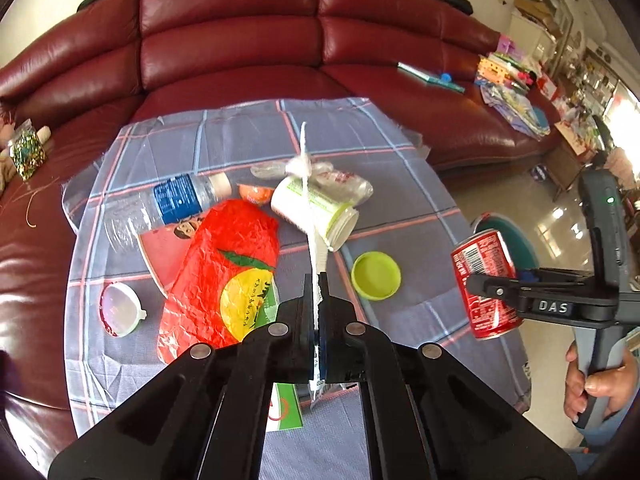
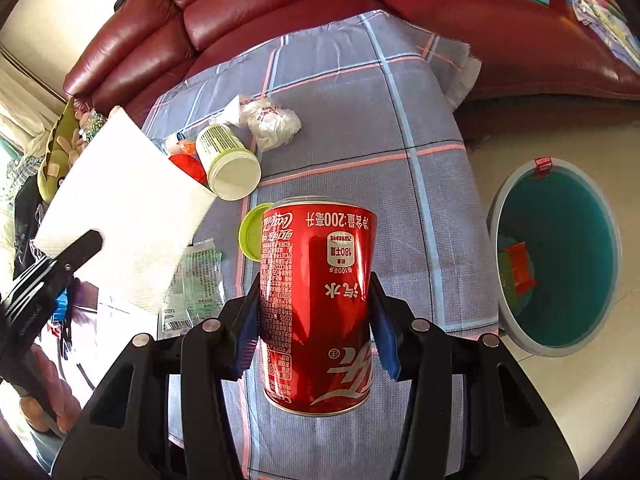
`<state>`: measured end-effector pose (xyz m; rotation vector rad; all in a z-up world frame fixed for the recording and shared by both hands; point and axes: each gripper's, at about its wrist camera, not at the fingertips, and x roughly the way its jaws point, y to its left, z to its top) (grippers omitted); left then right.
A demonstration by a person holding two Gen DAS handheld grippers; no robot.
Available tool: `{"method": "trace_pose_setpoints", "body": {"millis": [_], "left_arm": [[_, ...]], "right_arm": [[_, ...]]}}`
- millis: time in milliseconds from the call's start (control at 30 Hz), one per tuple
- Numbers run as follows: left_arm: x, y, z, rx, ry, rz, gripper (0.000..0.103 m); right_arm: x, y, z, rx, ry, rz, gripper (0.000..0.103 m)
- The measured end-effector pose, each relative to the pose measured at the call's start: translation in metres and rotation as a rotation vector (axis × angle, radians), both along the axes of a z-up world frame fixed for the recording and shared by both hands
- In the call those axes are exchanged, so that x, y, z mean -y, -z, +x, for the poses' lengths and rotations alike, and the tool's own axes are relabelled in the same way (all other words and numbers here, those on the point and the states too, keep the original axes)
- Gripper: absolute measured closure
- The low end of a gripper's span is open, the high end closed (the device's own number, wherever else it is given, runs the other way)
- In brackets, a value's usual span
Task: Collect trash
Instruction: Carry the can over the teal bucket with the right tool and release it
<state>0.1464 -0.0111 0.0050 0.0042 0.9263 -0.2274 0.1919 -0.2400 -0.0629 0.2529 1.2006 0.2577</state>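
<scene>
My left gripper (image 1: pixel 317 284) is shut on a white paper napkin (image 1: pixel 314 240), which shows edge-on in the left wrist view and as a flat sheet (image 2: pixel 120 216) in the right wrist view. My right gripper (image 2: pixel 315 280) is shut on a dented red cola can (image 2: pixel 316 304), held above the table's right edge (image 1: pixel 486 284). On the plaid cloth (image 1: pixel 400 184) lie a clear plastic bottle (image 1: pixel 160 204), a crumpled red-orange bag (image 1: pixel 224 268), a white jar on its side (image 1: pixel 316 208), a green lid (image 1: pixel 376 276), a clear lid (image 1: pixel 120 308) and a crumpled plastic bag (image 1: pixel 340 182).
A teal bin with a grey rim (image 2: pixel 494 240) stands on the tiled floor right of the table, with a red wrapper (image 2: pixel 520 268) inside. A dark red leather sofa (image 1: pixel 240 40) wraps around the back and left. A person's hand (image 1: pixel 592 384) holds the right gripper's handle.
</scene>
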Motion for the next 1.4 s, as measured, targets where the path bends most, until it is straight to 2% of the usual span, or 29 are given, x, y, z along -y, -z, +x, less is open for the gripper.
{"method": "trace_pose_setpoints", "body": {"millis": [267, 467, 600, 833, 1033, 1400], "left_arm": [[0.035, -0.048, -0.024, 0.099, 0.101, -0.023, 0.102], [0.082, -0.057, -0.028, 0.120, 0.204, -0.033, 0.102], [0.121, -0.055, -0.025, 0.110, 0.286, -0.045, 0.102], [0.203, -0.038, -0.011, 0.069, 0.439, -0.067, 0.102], [0.262, -0.008, 0.005, 0.000, 0.505, -0.077, 0.102], [0.322, 0.044, 0.036, -0.111, 0.550, -0.072, 0.102]], "right_arm": [[0.024, -0.019, -0.013, 0.051, 0.047, 0.033, 0.057], [0.063, -0.036, -0.027, 0.095, 0.119, 0.046, 0.057], [0.106, -0.046, -0.038, 0.125, 0.195, 0.050, 0.057], [0.188, -0.046, -0.056, 0.131, 0.341, 0.039, 0.057], [0.243, -0.031, -0.063, 0.103, 0.429, 0.037, 0.057], [0.280, -0.007, -0.047, 0.042, 0.458, 0.035, 0.057]]}}
